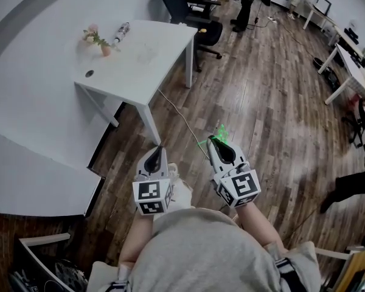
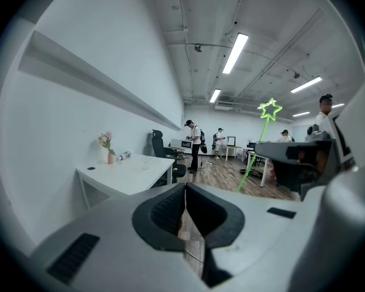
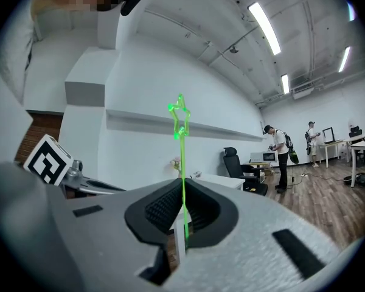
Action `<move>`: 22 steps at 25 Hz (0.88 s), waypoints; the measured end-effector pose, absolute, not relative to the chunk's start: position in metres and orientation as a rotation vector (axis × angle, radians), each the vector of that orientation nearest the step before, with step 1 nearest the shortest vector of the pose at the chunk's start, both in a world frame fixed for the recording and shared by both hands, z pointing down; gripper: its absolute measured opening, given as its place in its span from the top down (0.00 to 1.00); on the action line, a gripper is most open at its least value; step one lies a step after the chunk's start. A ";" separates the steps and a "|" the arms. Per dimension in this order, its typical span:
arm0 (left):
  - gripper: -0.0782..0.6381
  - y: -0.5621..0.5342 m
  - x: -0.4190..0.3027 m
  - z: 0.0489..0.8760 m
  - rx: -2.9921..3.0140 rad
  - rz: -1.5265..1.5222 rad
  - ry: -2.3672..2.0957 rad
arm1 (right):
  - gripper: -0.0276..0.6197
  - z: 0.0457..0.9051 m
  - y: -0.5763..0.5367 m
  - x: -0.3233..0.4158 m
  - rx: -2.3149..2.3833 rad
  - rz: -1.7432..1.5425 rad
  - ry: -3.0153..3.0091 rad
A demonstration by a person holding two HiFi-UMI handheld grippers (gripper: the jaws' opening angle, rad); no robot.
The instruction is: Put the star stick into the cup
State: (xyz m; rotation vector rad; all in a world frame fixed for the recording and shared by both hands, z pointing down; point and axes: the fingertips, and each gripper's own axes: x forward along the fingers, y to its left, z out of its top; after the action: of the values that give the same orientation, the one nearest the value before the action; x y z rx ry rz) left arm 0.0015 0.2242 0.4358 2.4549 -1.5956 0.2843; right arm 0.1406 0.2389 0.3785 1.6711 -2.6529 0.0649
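Gripping star stick point(image 3: 183, 163), right claw point(image 3: 182, 215) hangs well apart from table point(image 1: 152, 47).

Ceiling strip lights point(image 2: 235, 52) shine bright; fisheye edges warp and darken.

- Star stick point(image 3: 182, 163): thin, glowing green, star at its top, pinched upright in my right gripper point(image 3: 182, 215), well apart from the white table point(image 1: 152, 47)
- Cup point(image 1: 105, 50): small, pinkish, holding flowers, upright on that table
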 end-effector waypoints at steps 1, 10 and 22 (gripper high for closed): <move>0.88 0.220 0.002 0.438 2.453 0.285 -1.594 | 0.94 0.380 0.234 0.141 1.673 0.065 -2.651; 0.88 0.153 0.001 0.444 2.457 0.267 -1.589 | 0.94 0.384 0.169 0.145 1.701 0.060 -2.634; 0.88 0.039 -0.005 0.438 2.461 0.262 -1.605 | 0.94 0.377 0.052 0.144 1.725 0.072 -2.640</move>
State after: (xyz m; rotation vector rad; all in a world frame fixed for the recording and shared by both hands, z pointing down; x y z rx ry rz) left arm -0.0046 0.0385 0.4383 2.4607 -1.6048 0.2616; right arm 0.1444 0.0518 0.3767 1.7248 -2.6398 0.0717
